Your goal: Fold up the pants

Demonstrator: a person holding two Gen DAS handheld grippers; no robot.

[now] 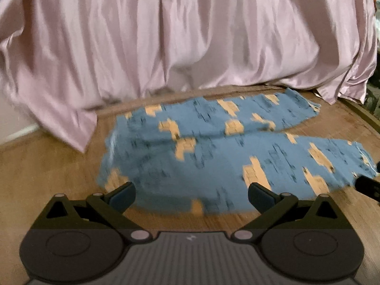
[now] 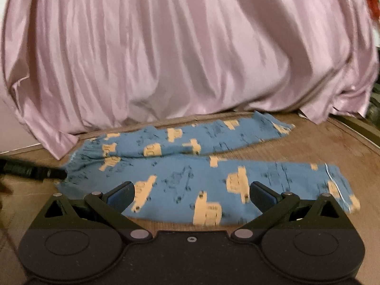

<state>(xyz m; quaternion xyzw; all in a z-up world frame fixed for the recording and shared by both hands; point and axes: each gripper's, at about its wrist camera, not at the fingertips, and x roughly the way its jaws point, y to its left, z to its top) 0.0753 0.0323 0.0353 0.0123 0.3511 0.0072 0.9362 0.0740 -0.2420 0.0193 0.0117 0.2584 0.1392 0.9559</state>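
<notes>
Lying flat on the wooden floor (image 2: 320, 147), the pants (image 2: 180, 178) point waistband left, 2 legs right. Left gripper (image 1: 191, 197) and right gripper (image 2: 192, 196) hover spread, seemingly empty; pinching 1 layer would skew the fold.

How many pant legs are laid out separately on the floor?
2: the far leg lies near the pink bedsheet; the near leg lies just ahead of the right gripper. Neither is folded over.
</notes>
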